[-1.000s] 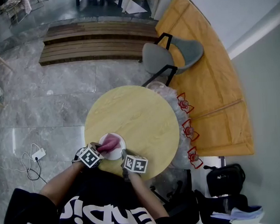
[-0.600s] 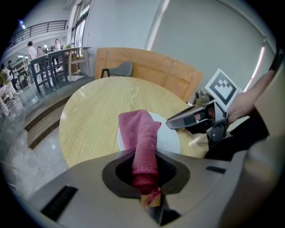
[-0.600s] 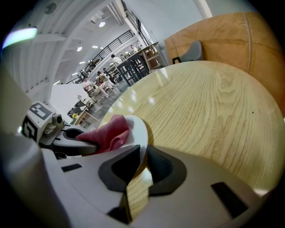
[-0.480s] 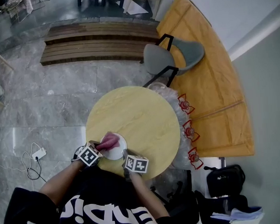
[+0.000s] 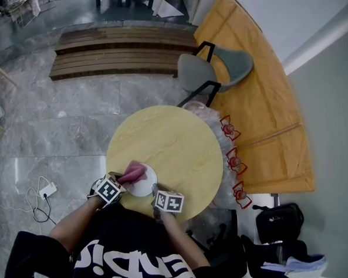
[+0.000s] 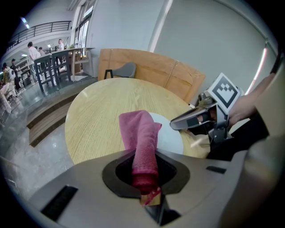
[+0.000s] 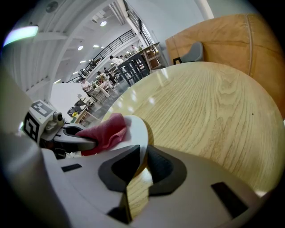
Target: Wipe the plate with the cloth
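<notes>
A white plate (image 5: 142,182) lies near the front edge of the round wooden table (image 5: 174,147). My left gripper (image 5: 119,181) is shut on a pink cloth (image 5: 133,172), whose free end rests on the plate's left part (image 6: 171,136). In the left gripper view the cloth (image 6: 140,138) runs up from between the jaws. My right gripper (image 5: 156,192) is shut on the plate's near rim (image 7: 139,129); the right gripper view shows the rim pinched edge-on between the jaws, with the cloth (image 7: 106,132) beyond.
A grey chair (image 5: 208,69) stands at the table's far side against a curved wooden bench (image 5: 260,101). Red-trimmed items (image 5: 234,161) hang at the table's right edge. A white charger and cable (image 5: 45,193) lie on the floor at left.
The cloth and my left gripper have slid slightly toward the plate's far-left rim. The right gripper and the plate have stayed put.
</notes>
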